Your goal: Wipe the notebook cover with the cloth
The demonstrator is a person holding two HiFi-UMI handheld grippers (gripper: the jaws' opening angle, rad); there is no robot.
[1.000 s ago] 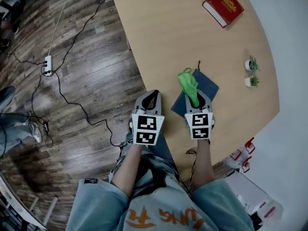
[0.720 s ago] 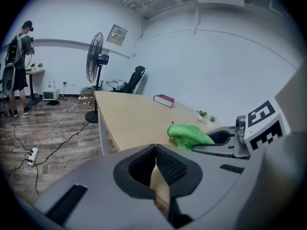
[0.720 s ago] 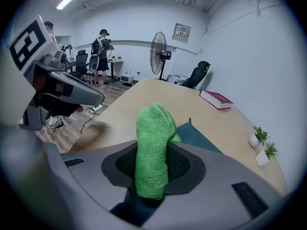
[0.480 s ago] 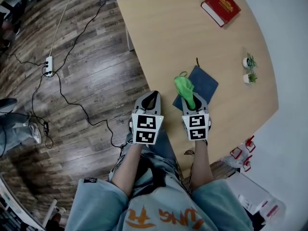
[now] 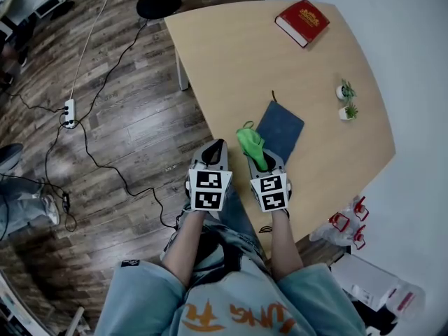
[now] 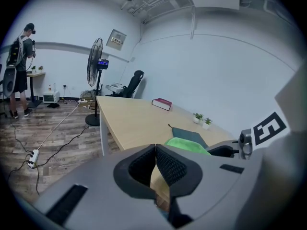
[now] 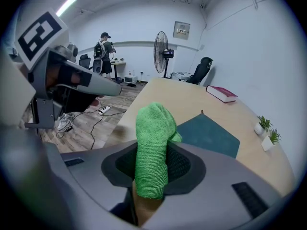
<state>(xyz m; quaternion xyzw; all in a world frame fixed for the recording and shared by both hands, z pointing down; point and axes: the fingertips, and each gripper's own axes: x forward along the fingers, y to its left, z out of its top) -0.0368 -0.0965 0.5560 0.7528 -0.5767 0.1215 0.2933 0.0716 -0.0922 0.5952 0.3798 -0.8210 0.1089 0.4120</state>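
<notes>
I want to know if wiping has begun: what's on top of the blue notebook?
The cover of the notebook shows bare. The green cloth, clamped in the right gripper, overlaps its near corner in the head view; that corner is hidden.

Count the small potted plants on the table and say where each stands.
2. The far potted plant and the near potted plant stand close together by the right edge of the table, right of the blue notebook. None looks hidden.

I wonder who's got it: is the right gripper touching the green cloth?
Touching. The right gripper view shows the green cloth pinched between the jaws of the right gripper, its end sticking out beyond them.
</notes>
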